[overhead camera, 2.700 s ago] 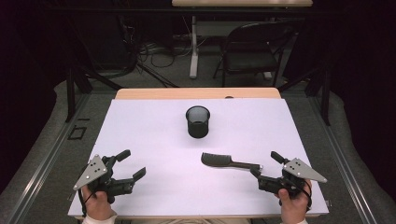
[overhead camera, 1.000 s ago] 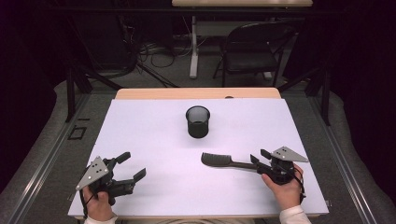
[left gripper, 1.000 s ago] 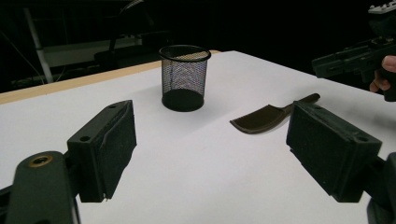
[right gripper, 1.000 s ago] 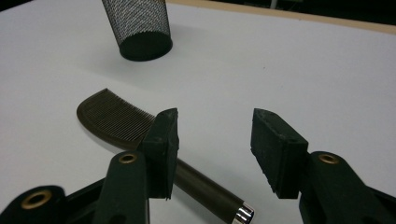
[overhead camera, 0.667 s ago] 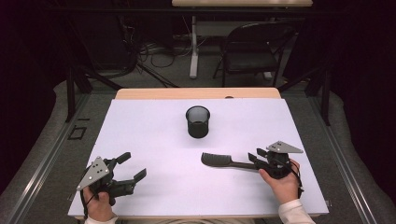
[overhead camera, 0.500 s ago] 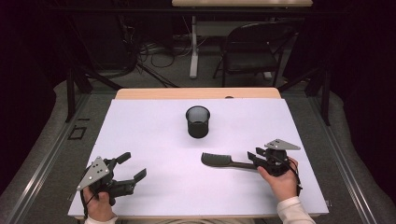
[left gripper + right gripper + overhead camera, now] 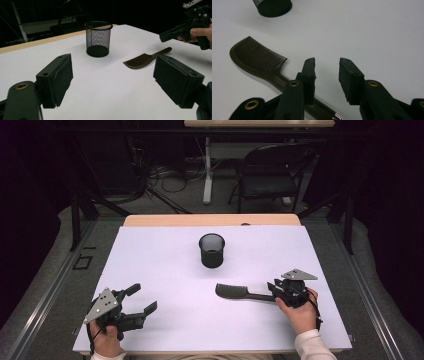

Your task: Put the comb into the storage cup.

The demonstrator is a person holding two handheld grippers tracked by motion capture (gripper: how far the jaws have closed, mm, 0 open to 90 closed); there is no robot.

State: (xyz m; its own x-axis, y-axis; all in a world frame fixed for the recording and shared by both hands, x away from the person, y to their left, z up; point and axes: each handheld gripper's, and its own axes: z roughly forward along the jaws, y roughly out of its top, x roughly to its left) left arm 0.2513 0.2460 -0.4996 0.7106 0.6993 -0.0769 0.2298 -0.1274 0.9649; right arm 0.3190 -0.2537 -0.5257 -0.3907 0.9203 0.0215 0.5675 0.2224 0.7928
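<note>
Our right gripper (image 7: 327,62) hung jaws apart, offset from the comb (image 7: 259,60) handle; closing risked pinching air or skidding it.

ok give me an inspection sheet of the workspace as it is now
surface: white table top, wooden strip along its far edge
job's things: dark comb lying flat; black mesh cup upright, nothing seen inside
clutter: nothing seen
grippers: right gripper open, over the comb's handle, not closed on it; left gripper open, away from both things
cables: a tangle on the floor behind the table
surroundings: black chair, dark room
</note>
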